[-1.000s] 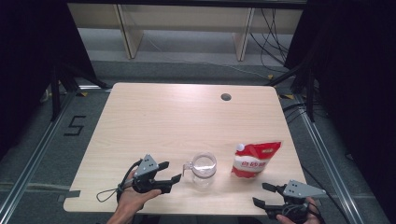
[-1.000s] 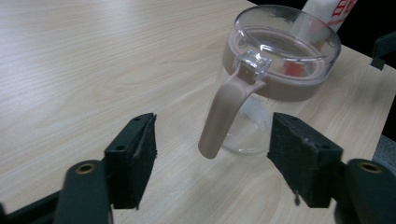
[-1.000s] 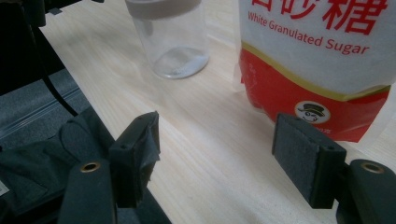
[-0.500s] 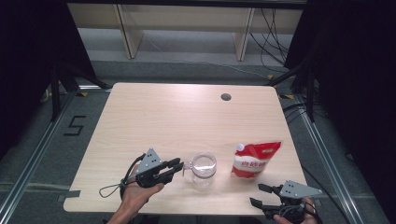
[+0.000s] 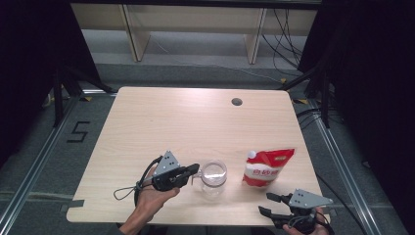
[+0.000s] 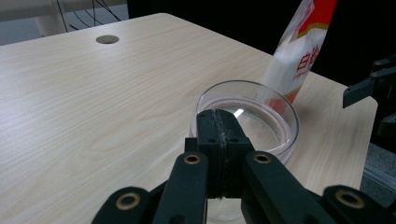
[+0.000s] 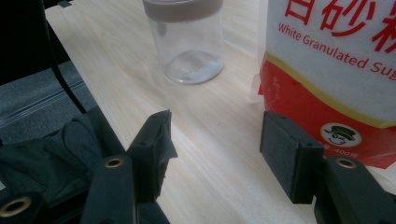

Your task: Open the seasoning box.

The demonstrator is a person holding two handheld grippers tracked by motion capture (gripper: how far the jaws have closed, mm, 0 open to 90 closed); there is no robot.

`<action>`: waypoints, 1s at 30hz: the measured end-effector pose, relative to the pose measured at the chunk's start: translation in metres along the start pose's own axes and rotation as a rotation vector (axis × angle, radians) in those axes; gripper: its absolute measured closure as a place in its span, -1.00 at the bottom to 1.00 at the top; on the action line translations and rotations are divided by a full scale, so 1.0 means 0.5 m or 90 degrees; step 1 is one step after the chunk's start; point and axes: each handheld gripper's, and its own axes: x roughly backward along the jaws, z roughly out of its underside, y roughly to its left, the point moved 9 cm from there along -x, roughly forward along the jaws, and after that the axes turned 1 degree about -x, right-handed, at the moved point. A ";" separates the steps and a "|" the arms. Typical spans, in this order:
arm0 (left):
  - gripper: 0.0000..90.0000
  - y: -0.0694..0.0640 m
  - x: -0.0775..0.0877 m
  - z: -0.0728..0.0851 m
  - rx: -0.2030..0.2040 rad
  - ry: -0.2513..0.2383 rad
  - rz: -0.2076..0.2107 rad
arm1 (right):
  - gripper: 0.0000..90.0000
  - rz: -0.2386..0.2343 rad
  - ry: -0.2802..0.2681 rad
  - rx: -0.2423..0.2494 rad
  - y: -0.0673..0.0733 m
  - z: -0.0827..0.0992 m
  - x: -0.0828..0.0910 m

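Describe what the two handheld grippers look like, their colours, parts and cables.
Both are black two-jaw tools. The left gripper and the right gripper each carry a grey three-cornered plate on top. A dark cable loops from the left one across the wooden table. In the gripper views, the jaws are flat black blocks on linkage arms with brass-coloured pivot pins. No sleeves are visible.

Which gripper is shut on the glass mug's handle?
The left gripper: its jaws have just closed on the handle of the glass mug. The right gripper stands open, apart from the sugar bag.
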 end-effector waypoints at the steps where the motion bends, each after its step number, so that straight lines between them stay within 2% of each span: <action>1: 0.98 0.002 0.000 0.002 -0.005 0.006 -0.005 | -0.01 -0.005 -0.001 0.011 -0.002 -0.001 -0.002; 6: 0.98 0.005 -0.004 0.012 -0.003 0.016 -0.008 | 0.03 0.008 0.002 0.015 -0.004 -0.002 -0.001; 9: 0.98 0.005 -0.004 0.011 -0.004 0.015 -0.007 | 0.06 -0.005 -0.001 0.016 -0.001 -0.004 -0.004; 10: 0.98 0.005 -0.003 0.012 -0.005 0.015 -0.007 | 0.07 0.011 0.001 0.017 -0.004 -0.004 -0.002; 11: 0.98 0.005 -0.003 0.012 -0.005 0.015 -0.007 | 0.08 0.013 -0.003 0.020 -0.005 -0.006 -0.003; 13: 0.98 0.006 -0.003 0.013 -0.004 0.014 -0.006 | 0.13 0.006 0.000 0.016 0.000 -0.006 -0.005; 14: 0.98 0.005 -0.003 0.013 0.002 0.012 -0.005 | 0.15 0.009 -0.010 0.023 -0.001 -0.010 -0.007; 15: 0.98 0.004 -0.005 0.012 0.004 0.007 0.000 | 0.17 0.012 -0.002 0.028 -0.002 -0.009 -0.007; 17: 0.98 0.005 -0.004 0.013 -0.004 0.011 -0.005 | 0.20 0.003 -0.009 0.031 0.002 -0.014 -0.012; 18: 0.98 0.004 -0.004 0.013 -0.003 0.010 -0.004 | 0.21 0.013 -0.006 0.028 0.003 -0.015 -0.012; 19: 0.98 0.005 -0.004 0.013 -0.004 0.011 -0.005 | 0.23 0.007 -0.006 0.032 0.003 -0.017 -0.014; 20: 0.98 0.005 -0.003 0.013 -0.005 0.011 -0.005 | 0.25 0.013 -0.008 0.037 0.003 -0.020 -0.016; 21: 0.98 0.004 -0.004 0.013 -0.002 0.007 -0.002 | 0.26 0.013 -0.009 0.022 0.008 -0.021 -0.017; 22: 0.98 0.004 -0.005 0.013 0.003 0.006 -0.004 | 0.28 0.009 -0.014 0.043 0.006 -0.025 -0.019; 24: 0.98 0.006 -0.004 0.014 -0.002 0.010 -0.007 | 0.32 0.011 -0.014 0.046 0.007 -0.029 -0.021; 25: 0.98 0.006 -0.004 0.015 -0.003 0.009 -0.007 | 0.34 0.016 -0.020 0.033 0.010 -0.031 -0.021; 26: 0.98 0.007 -0.004 0.015 -0.007 0.010 -0.006 | 0.35 0.008 -0.023 0.051 0.010 -0.034 -0.024; 27: 0.98 0.006 -0.004 0.015 -0.002 0.010 -0.008 | 0.37 0.015 -0.019 0.045 0.012 -0.035 -0.022; 29: 0.98 0.007 -0.004 0.016 -0.001 0.009 -0.009 | 0.42 0.017 -0.031 0.068 0.010 -0.042 -0.027; 30: 0.98 0.007 -0.004 0.016 -0.001 0.009 -0.009 | 0.43 0.018 -0.027 0.060 0.011 -0.042 -0.028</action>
